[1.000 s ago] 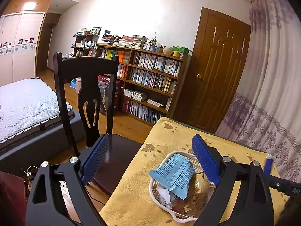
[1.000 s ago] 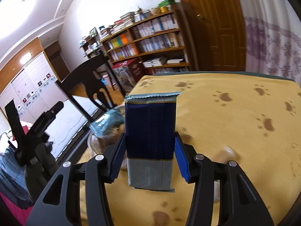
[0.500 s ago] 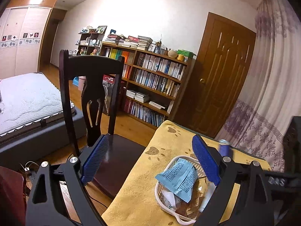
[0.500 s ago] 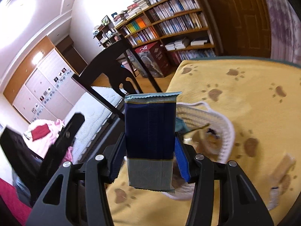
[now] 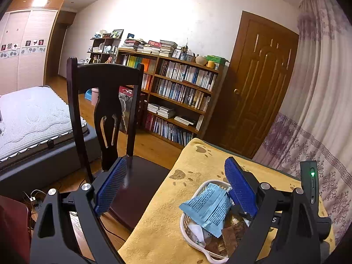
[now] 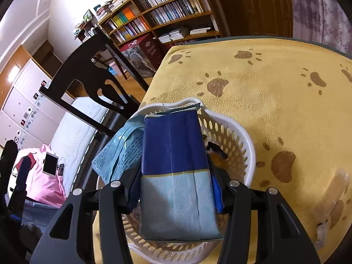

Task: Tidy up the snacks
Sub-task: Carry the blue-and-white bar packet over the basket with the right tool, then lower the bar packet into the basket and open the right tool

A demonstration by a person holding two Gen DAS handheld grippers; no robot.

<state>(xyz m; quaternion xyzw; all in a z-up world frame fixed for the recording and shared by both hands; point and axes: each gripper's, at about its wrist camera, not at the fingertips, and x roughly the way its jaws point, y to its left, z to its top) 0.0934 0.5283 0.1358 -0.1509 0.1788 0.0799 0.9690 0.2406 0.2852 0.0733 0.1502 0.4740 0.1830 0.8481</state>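
My right gripper [image 6: 176,171] is shut on a dark blue and light blue snack packet [image 6: 176,154], held over the white perforated basket [image 6: 242,136] on the yellow paw-print cloth [image 6: 275,92]. A light blue wrapper [image 6: 118,151] leans on the basket's left side. In the left wrist view the basket [image 5: 187,231] holds that light blue wrapper [image 5: 209,209] and brown packets. My left gripper [image 5: 176,191] stands open with nothing between its fingers, left of the basket above the table edge. The right gripper's body [image 5: 308,198] reaches in behind the basket.
A clear-wrapped snack bar [image 6: 332,198] lies on the cloth right of the basket. A dark wooden chair [image 5: 105,114] stands at the table's left edge. A bed [image 5: 28,118], bookshelves [image 5: 176,96] and a door [image 5: 259,83] lie beyond.
My right gripper carried the blue packet leftward and down, from above bare cloth to right over the basket. The left gripper stayed open and shifted only slightly.
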